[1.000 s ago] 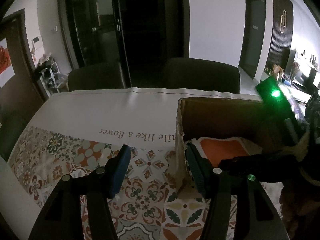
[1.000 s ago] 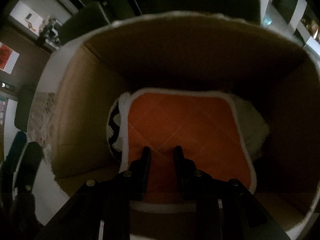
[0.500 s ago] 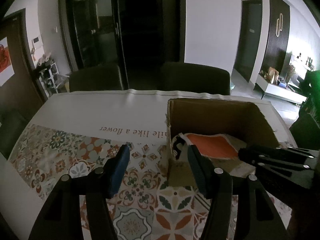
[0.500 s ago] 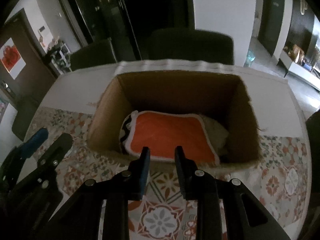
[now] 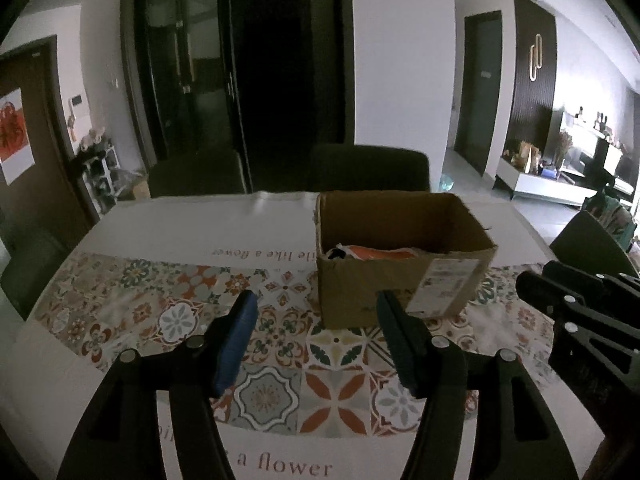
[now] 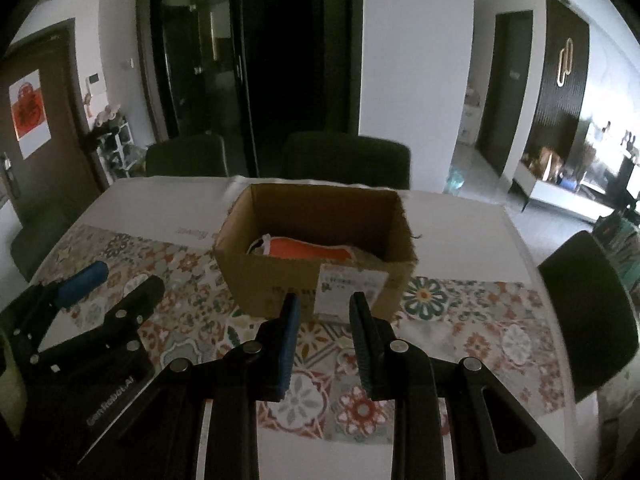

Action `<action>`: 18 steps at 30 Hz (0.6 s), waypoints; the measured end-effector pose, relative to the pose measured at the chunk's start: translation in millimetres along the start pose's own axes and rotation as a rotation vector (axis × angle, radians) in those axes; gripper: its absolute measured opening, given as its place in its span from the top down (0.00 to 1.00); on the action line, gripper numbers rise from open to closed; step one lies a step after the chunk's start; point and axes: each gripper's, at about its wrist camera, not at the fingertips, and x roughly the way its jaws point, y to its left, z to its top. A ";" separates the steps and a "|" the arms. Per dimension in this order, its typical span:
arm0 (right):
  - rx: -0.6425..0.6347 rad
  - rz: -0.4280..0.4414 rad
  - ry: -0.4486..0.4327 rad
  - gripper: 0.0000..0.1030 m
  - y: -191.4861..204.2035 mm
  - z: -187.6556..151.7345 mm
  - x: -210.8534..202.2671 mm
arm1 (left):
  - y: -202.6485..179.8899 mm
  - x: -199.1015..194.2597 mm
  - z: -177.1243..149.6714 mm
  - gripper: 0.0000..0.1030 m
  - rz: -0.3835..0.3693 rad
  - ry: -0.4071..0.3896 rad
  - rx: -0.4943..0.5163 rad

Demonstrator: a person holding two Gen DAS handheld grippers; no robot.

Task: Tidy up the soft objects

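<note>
Both grippers withdrew from the cardboard box [image 6: 316, 256] (quilted orange pad [image 6: 308, 249] inside); left gripper [image 5: 314, 320] opening, right gripper [image 6: 322, 312] apart, empty.

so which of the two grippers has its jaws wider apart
The left gripper: its jaws are opening, with a wide stretch of patterned tablecloth showing between them. The right gripper shows only a narrow gap. Neither holds anything.

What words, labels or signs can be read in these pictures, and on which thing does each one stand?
"a flower": on the tablecloth, at its near edge.
"like a flower": on the same tablecloth beside the cardboard box, upside down and partly hidden.
"GenRobot.AI", dim: on the left gripper body.
Shipping label on the box: print too small to read.
Red poster on the door: blurred, unreadable.
</note>
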 end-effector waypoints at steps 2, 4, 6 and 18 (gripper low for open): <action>-0.002 0.001 -0.023 0.73 -0.3 -9.1 -17.9 | -2.0 -14.4 -5.9 0.35 -0.006 -0.022 0.009; 0.010 -0.002 -0.048 0.73 -2.6 -18.5 -36.4 | -3.6 -30.6 -12.9 0.33 -0.015 -0.042 0.017; 0.019 -0.006 -0.069 0.67 -4.3 -27.4 -50.8 | -3.5 -44.6 -21.0 0.30 -0.017 -0.058 0.012; 0.075 -0.042 -0.201 0.55 -10.2 -81.4 -109.8 | -2.7 -107.9 -62.7 0.09 0.028 -0.168 0.023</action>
